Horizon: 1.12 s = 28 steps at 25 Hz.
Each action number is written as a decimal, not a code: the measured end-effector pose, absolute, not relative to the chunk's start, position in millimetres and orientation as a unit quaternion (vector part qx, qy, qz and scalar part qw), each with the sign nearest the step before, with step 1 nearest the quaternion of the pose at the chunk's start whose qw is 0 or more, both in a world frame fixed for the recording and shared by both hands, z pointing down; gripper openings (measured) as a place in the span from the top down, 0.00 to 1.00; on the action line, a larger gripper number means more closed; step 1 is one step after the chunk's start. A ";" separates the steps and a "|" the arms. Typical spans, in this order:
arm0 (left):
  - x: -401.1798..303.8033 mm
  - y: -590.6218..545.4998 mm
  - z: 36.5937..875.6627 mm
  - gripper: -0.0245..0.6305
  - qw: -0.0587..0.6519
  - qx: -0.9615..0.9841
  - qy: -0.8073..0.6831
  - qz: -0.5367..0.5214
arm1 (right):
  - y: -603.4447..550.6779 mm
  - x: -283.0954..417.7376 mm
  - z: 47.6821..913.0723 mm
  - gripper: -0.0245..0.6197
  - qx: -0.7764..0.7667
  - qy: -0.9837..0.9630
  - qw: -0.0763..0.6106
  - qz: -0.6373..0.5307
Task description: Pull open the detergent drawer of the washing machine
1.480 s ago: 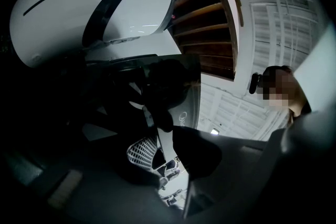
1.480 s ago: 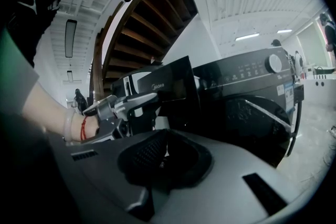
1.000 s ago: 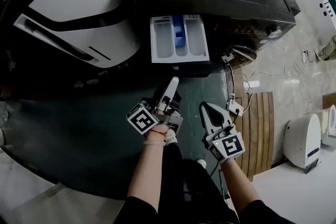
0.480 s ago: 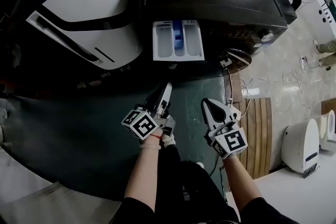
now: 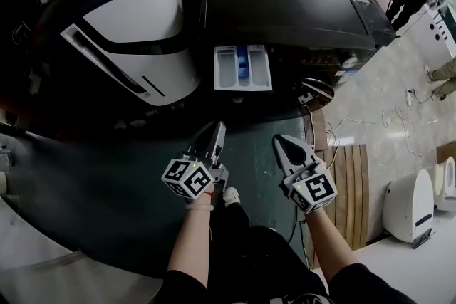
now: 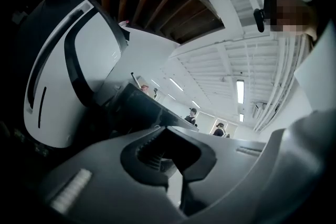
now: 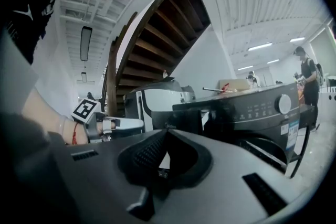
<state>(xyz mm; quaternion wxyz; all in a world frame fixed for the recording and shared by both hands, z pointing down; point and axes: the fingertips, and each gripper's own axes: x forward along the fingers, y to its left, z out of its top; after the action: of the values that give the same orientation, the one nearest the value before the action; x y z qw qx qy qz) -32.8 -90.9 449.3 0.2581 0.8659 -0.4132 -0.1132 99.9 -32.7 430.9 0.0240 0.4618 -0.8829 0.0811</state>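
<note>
Dark grey washing machine: smooth top panel with a semi-gloss finish that reflects light. White plastic detergent drawer: smooth moulded walls, fitted with a blue plastic insert. White-and-black rounded appliance: glossy moulded plastic shell. Dark green floor covering: matt. Brown slatted wooden board: unpolished, grain visible. Pale floor: smooth, slightly shiny. Left gripper and right gripper: matt grey plastic shells; inner pads finely ribbed.
</note>
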 end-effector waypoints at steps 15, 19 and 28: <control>-40.4 -34.0 372.4 0.95 0.153 0.882 -0.444 -0.035 | -0.6 101.5 366.8 0.95 0.443 -0.894 0.019 0.072; -43.6 -28.3 349.9 0.95 0.117 0.885 -0.450 -0.023 | 1.9 104.0 351.3 0.95 0.451 -0.890 0.015 0.062; -54.7 -10.0 309.8 0.95 0.057 0.881 -0.470 -0.004 | 12.9 114.4 316.0 0.95 0.457 -0.889 0.001 0.040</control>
<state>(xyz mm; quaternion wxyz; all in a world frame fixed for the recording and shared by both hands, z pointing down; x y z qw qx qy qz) -54.7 -10.0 309.8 0.0574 0.8807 -0.4702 -0.0042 114.4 12.9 316.0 0.0012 0.4567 -0.8887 0.0403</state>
